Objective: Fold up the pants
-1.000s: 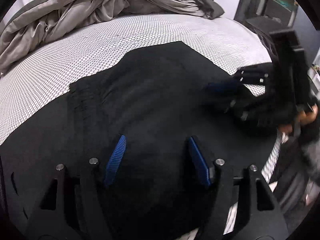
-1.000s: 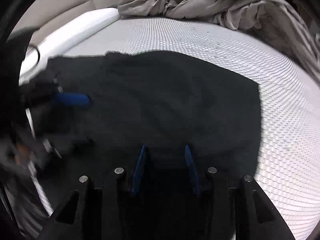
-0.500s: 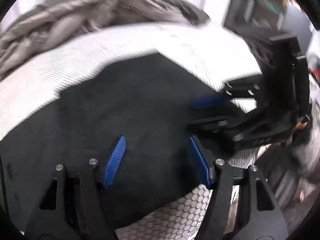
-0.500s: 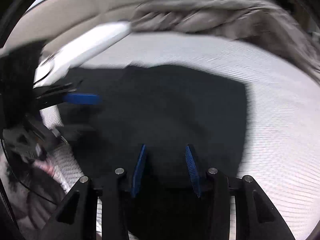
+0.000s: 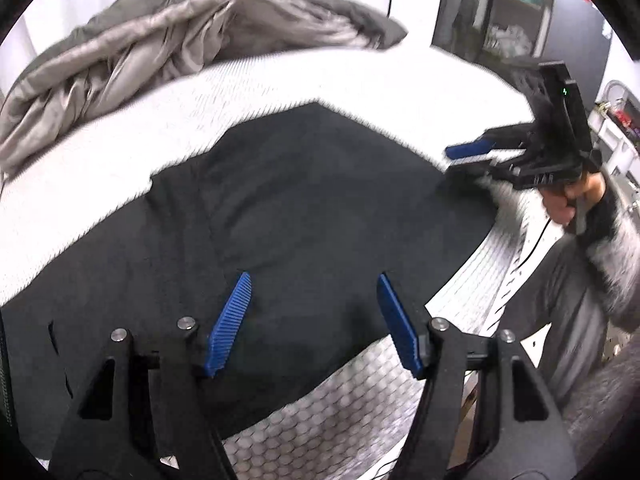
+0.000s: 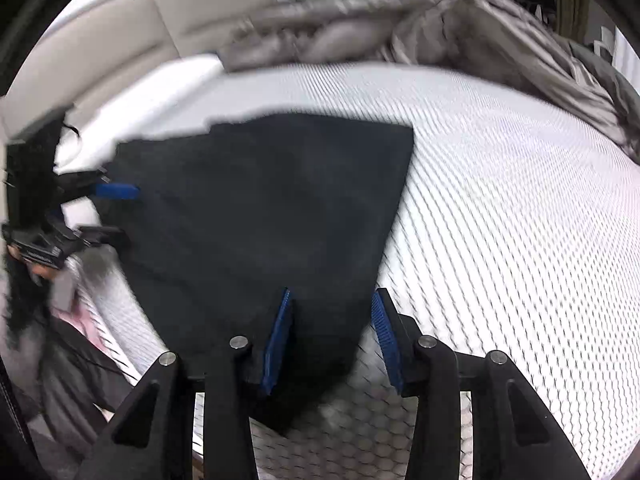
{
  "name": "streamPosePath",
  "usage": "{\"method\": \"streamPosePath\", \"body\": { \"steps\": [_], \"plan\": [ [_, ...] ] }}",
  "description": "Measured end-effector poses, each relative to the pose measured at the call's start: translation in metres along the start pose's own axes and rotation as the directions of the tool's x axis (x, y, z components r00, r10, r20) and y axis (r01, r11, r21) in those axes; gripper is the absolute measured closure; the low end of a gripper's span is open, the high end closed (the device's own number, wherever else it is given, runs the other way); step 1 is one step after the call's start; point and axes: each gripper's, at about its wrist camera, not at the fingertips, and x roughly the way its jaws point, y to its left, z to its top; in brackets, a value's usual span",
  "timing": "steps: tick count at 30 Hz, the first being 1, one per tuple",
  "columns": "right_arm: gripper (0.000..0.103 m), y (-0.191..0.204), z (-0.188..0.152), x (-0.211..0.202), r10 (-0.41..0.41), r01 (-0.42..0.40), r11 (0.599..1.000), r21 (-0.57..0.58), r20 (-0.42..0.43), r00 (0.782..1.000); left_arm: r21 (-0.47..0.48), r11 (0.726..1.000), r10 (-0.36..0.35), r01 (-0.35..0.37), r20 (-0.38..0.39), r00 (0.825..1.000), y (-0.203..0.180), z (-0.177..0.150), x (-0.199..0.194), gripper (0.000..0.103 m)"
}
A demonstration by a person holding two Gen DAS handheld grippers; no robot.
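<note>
Nearest to me, my left gripper (image 5: 314,320) hangs with its blue pads wide apart and nothing between them, over the near edge of the black pants (image 5: 304,216), which lie flat on the white honeycomb-patterned mattress (image 5: 328,428). My right gripper (image 6: 332,336) also stands parted and empty, over the pants' near right corner; one pad is over cloth, the other over bare mattress. In the left view the right gripper (image 5: 468,156) sits just off the pants' right edge, the hand (image 5: 568,200) behind it. The pants already look folded into a compact slab whose longer run goes away from me toward the far edge. Judging by that, any next fold would bring the near edge forward, and both grippers are about equally close. Beyond the pants lies bare mattress, then a rumpled grey duvet (image 5: 180,36).
</note>
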Motion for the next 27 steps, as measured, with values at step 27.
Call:
{"method": "streamPosePath", "body": {
  "steps": [27],
  "plan": [
    [0.062, -0.089, -0.007, 0.033, 0.308, -0.3, 0.838, 0.455, 0.059, 0.95, -0.442, 0.889, 0.166, -0.119, 0.069, 0.984, 0.09, -0.003, -0.018, 0.025]
  ]
}}
